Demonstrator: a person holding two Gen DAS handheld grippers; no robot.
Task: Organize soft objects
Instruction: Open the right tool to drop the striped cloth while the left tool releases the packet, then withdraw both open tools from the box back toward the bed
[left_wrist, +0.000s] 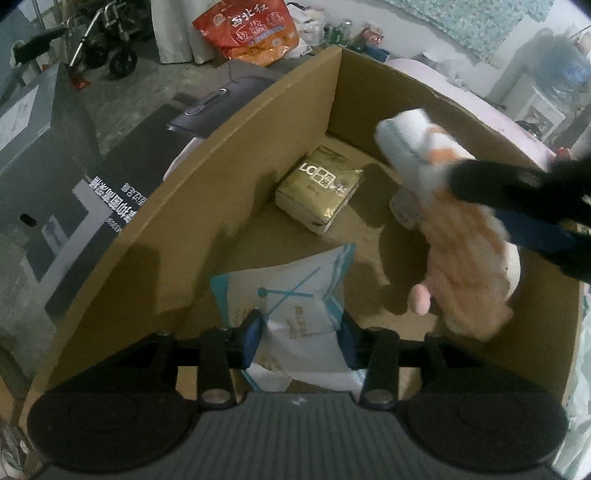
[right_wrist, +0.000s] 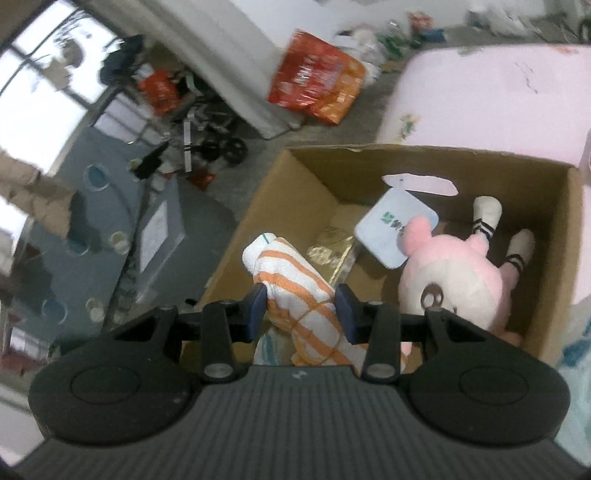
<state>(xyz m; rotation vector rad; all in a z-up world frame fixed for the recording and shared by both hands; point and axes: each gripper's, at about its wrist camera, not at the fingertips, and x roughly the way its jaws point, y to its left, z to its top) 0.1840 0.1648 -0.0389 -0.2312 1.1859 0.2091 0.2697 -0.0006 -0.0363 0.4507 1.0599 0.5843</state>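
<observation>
Left tool (left_wrist: 301, 334): fingers clamped on a white-and-blue soft pack (left_wrist: 291, 295), held over the near part of the open cardboard box (left_wrist: 207, 206).

Right tool (right_wrist: 301, 312): fingers pinching a rolled orange-and-white striped towel (right_wrist: 295, 288), held above the box (right_wrist: 266, 221); same towel (left_wrist: 443, 221) and tool (left_wrist: 491, 206) seen, blurred, entering from the right in the left wrist view.

Inside the box: gold-wrapped tissue pack (left_wrist: 319, 188) lying flat on the floor of the box near the far corner; pale blue packet (right_wrist: 395, 229) leaning beside it; pink plush doll (right_wrist: 458, 280) lying against the right wall, feet toward the far wall.

Beyond the box: orange-red snack bag (left_wrist: 251, 31) on the floor; pink surface (right_wrist: 480, 96) touching the far side of the box.
</observation>
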